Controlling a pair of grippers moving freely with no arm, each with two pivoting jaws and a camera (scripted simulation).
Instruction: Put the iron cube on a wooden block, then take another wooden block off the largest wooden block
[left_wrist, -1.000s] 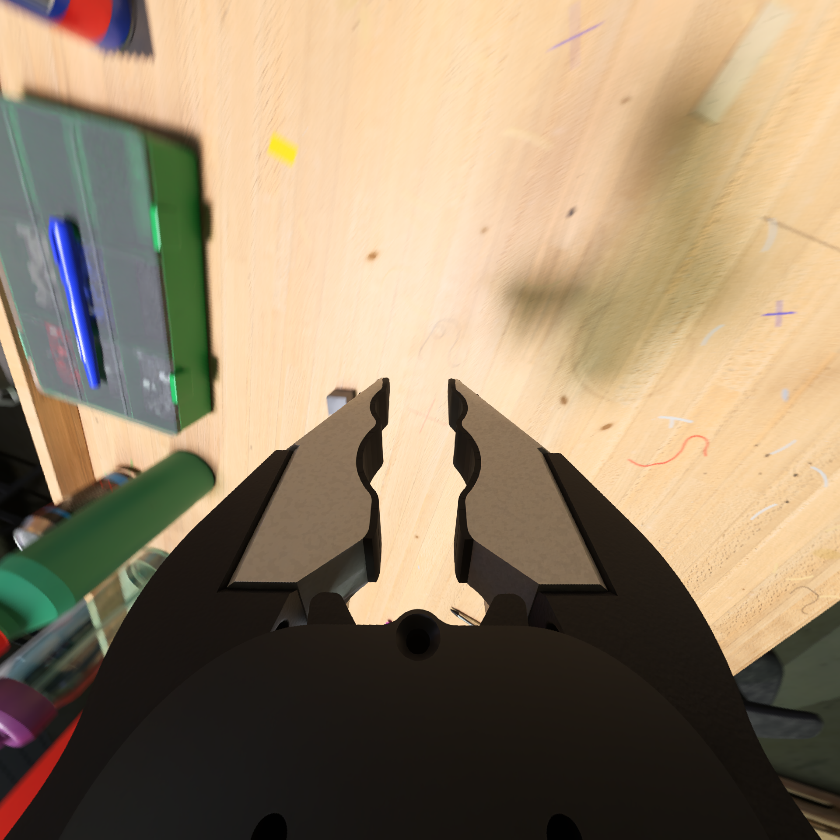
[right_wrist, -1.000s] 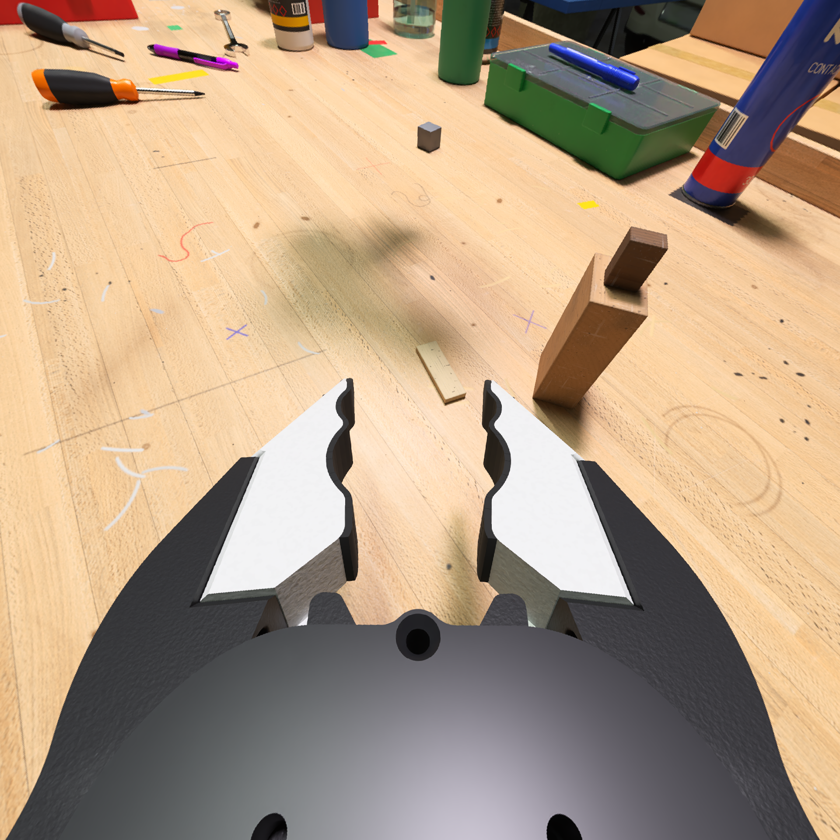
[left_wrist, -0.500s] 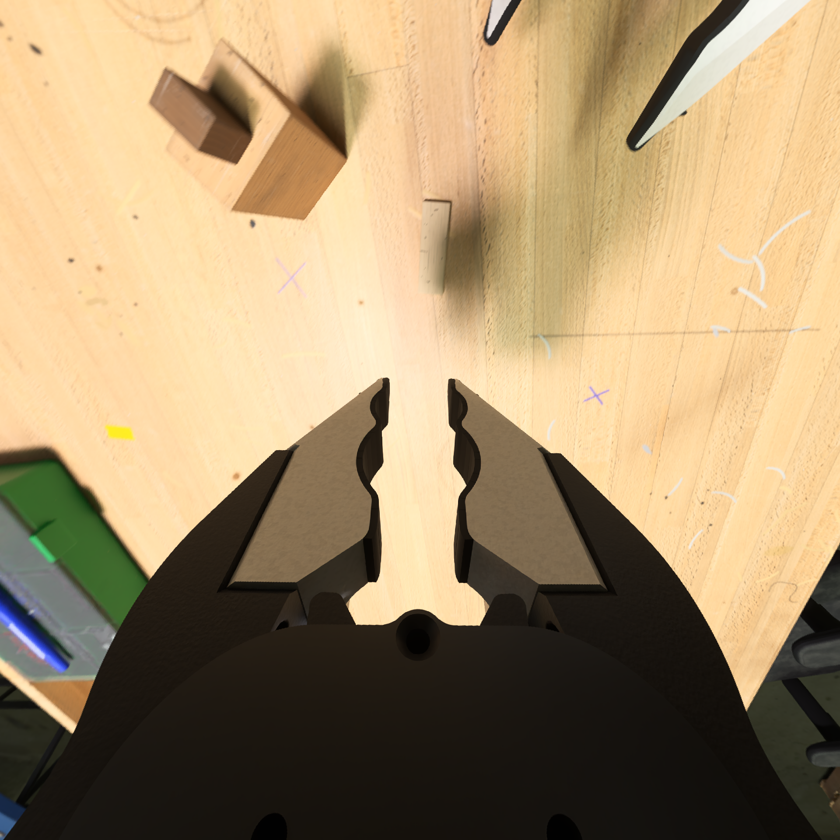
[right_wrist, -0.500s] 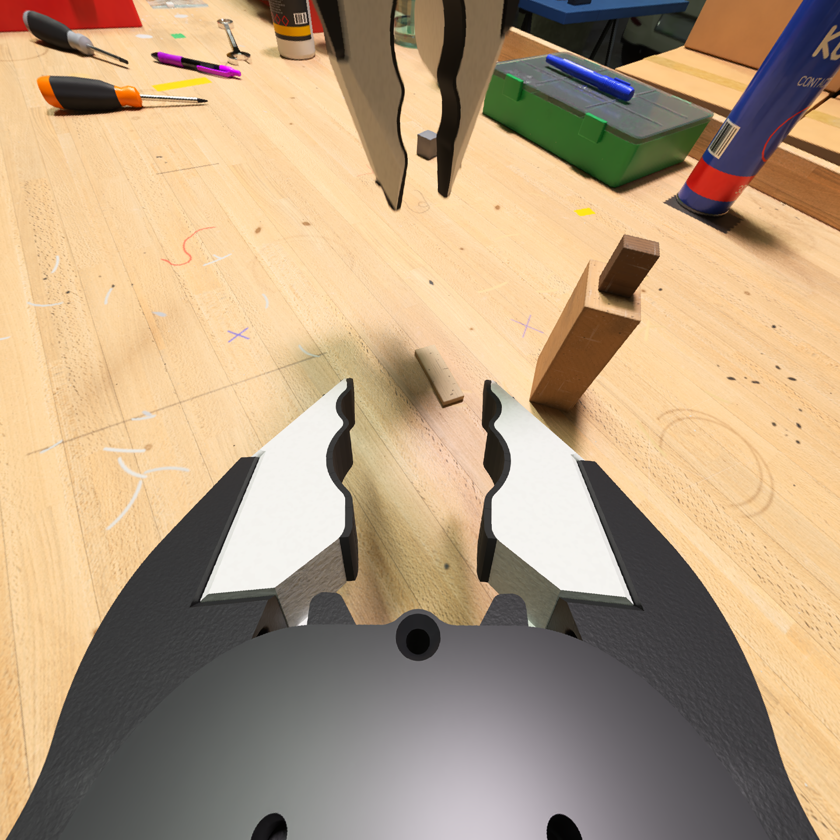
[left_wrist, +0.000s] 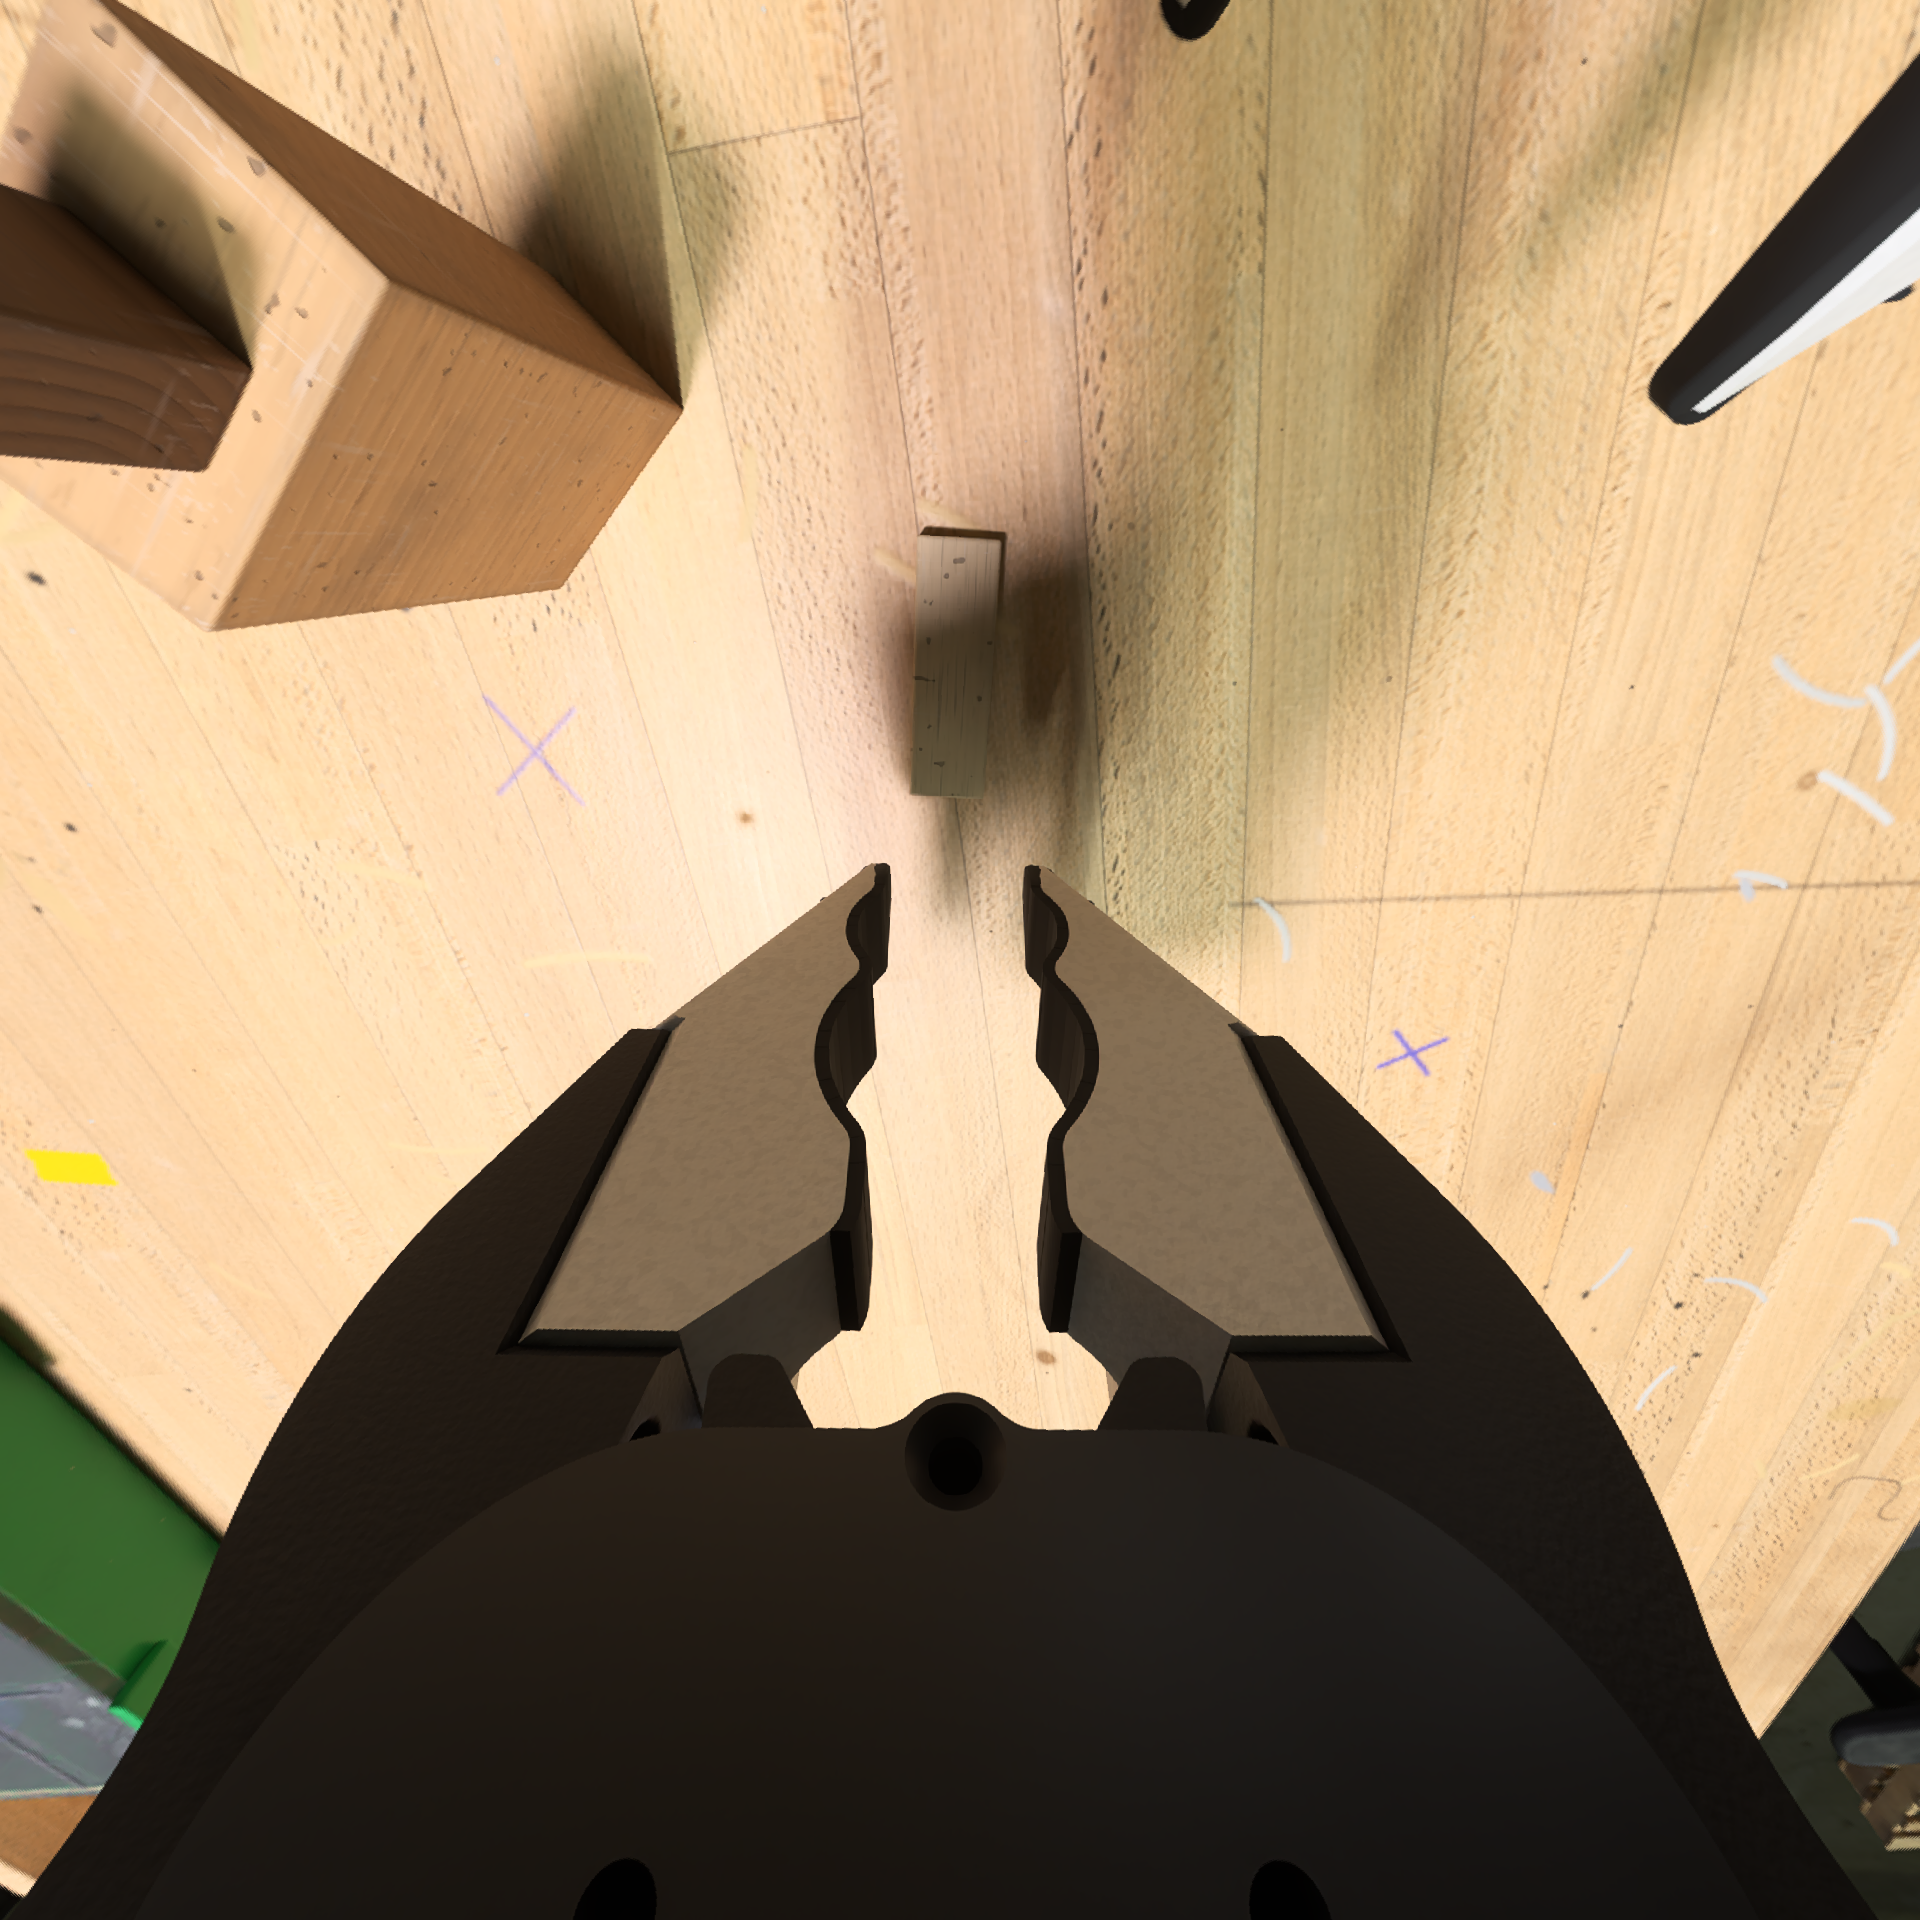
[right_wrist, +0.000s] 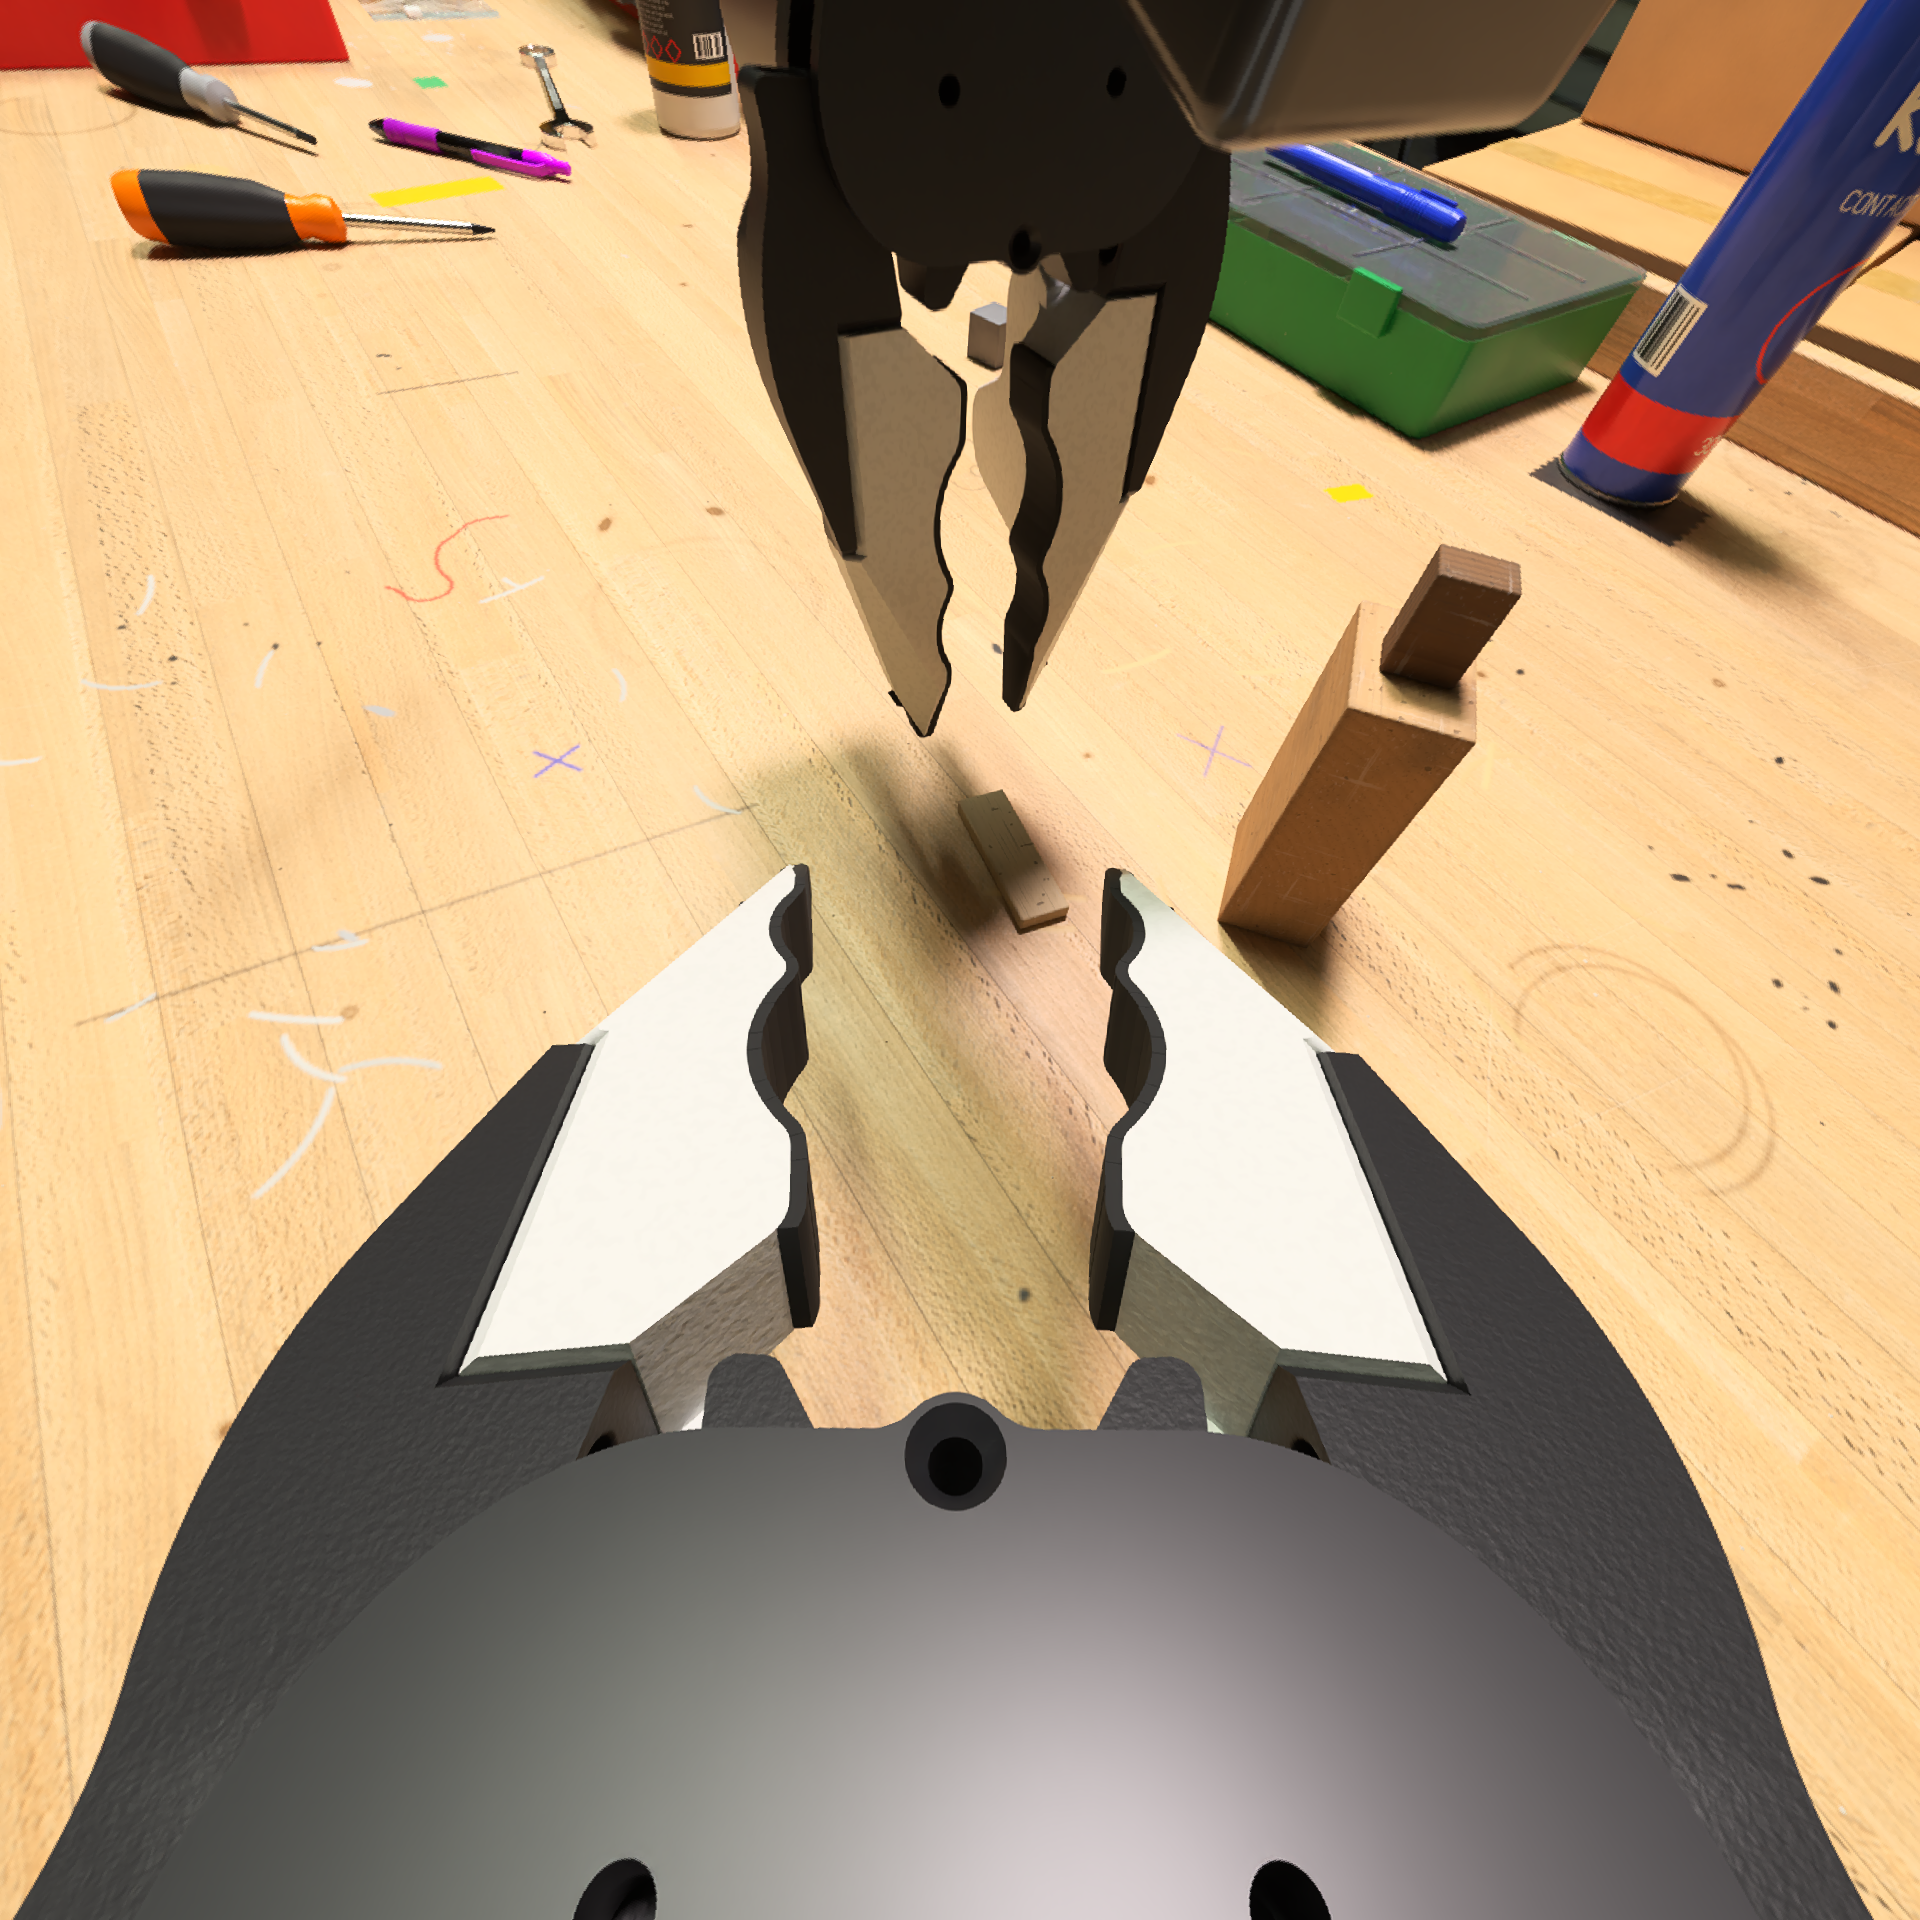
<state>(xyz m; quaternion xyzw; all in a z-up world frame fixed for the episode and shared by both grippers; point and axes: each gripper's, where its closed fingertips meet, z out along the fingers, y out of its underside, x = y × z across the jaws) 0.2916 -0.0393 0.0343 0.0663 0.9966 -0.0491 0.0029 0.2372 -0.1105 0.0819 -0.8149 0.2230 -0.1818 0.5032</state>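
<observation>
L gripper (left_wrist: 956, 873) hangs over the wooden bench (left_wrist: 312, 935), tips pointing down, jaws released w/ a narrow gap and nothing between them. R gripper (right_wrist: 954, 878) sits low over the bench, jaws parted wider, also empty.

In the L wrist view the thin pale wooden block (left_wrist: 956, 665) lies flat at 12 o'clock from the tips, near but not touching, partly in shadow. The largest wooden block (left_wrist: 416, 447) is at 10 o'clock, w/ the small dark wooden block (left_wrist: 94, 364) resting on top of it. One finger of the R gripper shows at 2 o'clock near the frame edge.

In the R wrist view the L gripper (right_wrist: 971, 717) comes down from 12 o'clock, tips above the thin block (right_wrist: 1013, 857) and apart from it. Largest block (right_wrist: 1340, 790) at 1 o'clock stands tilted, dark block (right_wrist: 1449, 618) on its upper end. The iron cube (right_wrist: 987, 335) sits far back at 12 o'clock, glimpsed btw the L gripper's fingers, on the bench, well apart from all blocks.

Writing: the blue-and-red tube (right_wrist: 1745, 281) at 2 o'clock carries white lettering and a barcode; a white bottle (right_wrist: 691, 83) at 11 o'clock has a yellow band, symbols and a barcode. Green toolbox (right_wrist: 1423, 312) w/ a blue pen (right_wrist: 1371, 192) on its lid at 1 o'clock. Orange-and-black screwdriver (right_wrist: 270, 213) and purple marker (right_wrist: 468, 145) at 10–11 o'clock. Pen marks, crosses and squiggles dot the bench.
</observation>
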